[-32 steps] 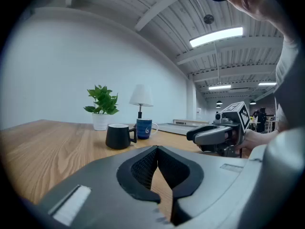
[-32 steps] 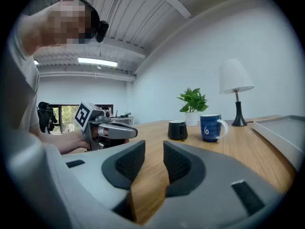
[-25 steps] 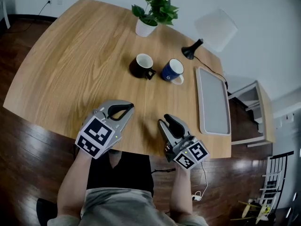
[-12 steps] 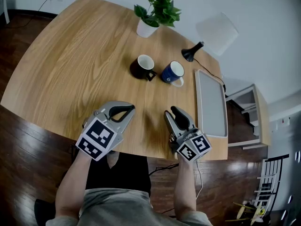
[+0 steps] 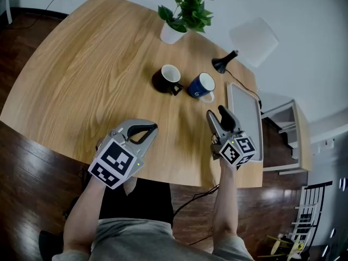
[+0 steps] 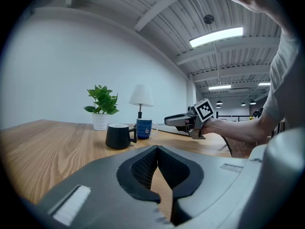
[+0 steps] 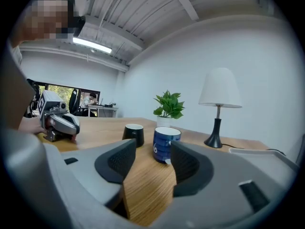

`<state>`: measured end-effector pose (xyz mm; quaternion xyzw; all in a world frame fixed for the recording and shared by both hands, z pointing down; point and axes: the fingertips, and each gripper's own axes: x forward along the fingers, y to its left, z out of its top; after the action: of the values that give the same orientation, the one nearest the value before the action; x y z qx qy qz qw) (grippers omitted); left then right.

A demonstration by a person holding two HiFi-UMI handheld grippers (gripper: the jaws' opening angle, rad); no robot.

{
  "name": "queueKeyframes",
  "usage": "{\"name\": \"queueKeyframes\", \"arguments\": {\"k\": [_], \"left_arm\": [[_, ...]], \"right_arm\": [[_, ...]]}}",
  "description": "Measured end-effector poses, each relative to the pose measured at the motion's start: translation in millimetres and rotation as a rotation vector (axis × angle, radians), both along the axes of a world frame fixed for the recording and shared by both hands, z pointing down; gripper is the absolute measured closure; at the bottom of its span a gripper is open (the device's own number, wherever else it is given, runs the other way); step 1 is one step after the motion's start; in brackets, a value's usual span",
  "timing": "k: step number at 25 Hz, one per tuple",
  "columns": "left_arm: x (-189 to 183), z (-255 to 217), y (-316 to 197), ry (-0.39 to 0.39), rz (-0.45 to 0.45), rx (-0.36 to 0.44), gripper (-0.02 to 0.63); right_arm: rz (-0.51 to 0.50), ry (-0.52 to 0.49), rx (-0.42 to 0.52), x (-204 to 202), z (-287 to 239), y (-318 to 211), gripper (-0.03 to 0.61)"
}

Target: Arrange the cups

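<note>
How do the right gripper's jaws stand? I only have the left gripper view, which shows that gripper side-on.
Observer: The right gripper has its jaws wide apart. They have just been opening, and nothing is between them. The blue cup shows beyond the gap.
Operator: Is it touching that cup?
Observer: No. The head view shows bare table between its tips and the cup.
Operator: Anything inside the cups?
Observer: From above, the blue cup and the black cup both show white insides that look empty.
</note>
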<state>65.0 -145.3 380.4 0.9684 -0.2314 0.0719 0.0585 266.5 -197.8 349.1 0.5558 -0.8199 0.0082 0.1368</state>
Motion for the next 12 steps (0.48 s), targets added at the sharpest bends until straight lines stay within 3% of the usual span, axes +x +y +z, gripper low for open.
{"name": "queueKeyframes", "arguments": {"k": [12], "left_arm": [[-1.1,0.7,-0.3,-0.001,0.0,-0.001,0.605]], "right_arm": [[-0.043,0.116,-0.127,23.5,28.9,-64.0,0.368]]}}
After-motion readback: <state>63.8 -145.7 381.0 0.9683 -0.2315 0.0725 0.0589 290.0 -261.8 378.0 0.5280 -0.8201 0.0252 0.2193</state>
